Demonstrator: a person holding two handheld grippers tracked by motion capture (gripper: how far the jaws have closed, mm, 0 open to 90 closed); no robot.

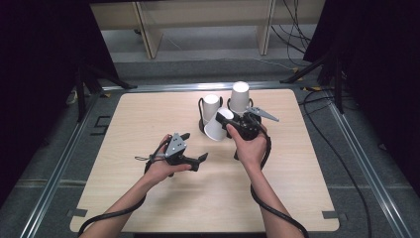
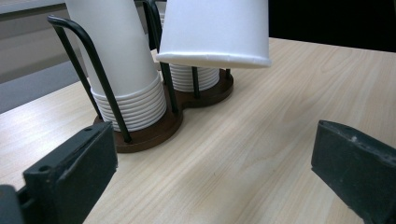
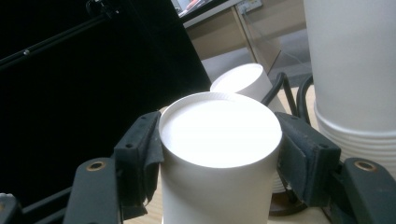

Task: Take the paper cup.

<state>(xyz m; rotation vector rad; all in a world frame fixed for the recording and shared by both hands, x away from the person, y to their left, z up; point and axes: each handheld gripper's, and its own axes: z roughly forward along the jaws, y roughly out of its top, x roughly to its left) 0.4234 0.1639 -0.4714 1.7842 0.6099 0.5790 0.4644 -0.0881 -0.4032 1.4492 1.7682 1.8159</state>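
Two stacks of upside-down white paper cups stand in a brown holder with black wire loops, at the table's far middle. My right gripper is shut on a single white paper cup, held tilted just in front of the stacks. In the right gripper view the gripper has a pad pressed on each side of that cup, bottom up. The cup hangs above the table before the stacks. My left gripper is open and holds nothing, low over the table to the left.
The light wooden table has bare room on the left, right and front. Black cables trail from both grippers off the front edge. Dark curtains flank the table, and shelf legs stand on the floor behind it.
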